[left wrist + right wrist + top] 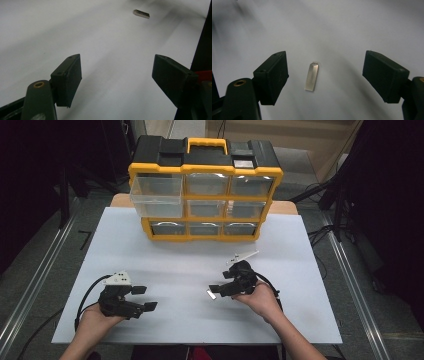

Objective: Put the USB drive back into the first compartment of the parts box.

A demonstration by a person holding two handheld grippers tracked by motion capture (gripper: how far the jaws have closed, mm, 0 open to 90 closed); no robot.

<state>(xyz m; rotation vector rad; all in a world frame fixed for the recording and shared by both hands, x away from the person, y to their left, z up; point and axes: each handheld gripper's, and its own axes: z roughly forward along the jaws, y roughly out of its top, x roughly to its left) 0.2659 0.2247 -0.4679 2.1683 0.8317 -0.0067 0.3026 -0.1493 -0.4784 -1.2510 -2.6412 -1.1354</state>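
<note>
Two hands are resting near the table's (310, 250) front edge. Behind them, an organizer (205, 190) is sitting with one drawer (156, 196) pulled out, seemingly empty. Left gripper (141, 298) is spread wide; right gripper (218, 286) is straddling a metal stick (312, 76), untouched.

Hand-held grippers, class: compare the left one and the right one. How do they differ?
The right hand-held gripper has the small metal piece lying between its jaws; the left hand-held gripper has bare table between its jaws, with that piece farther off. Both are open and hold nothing.
</note>
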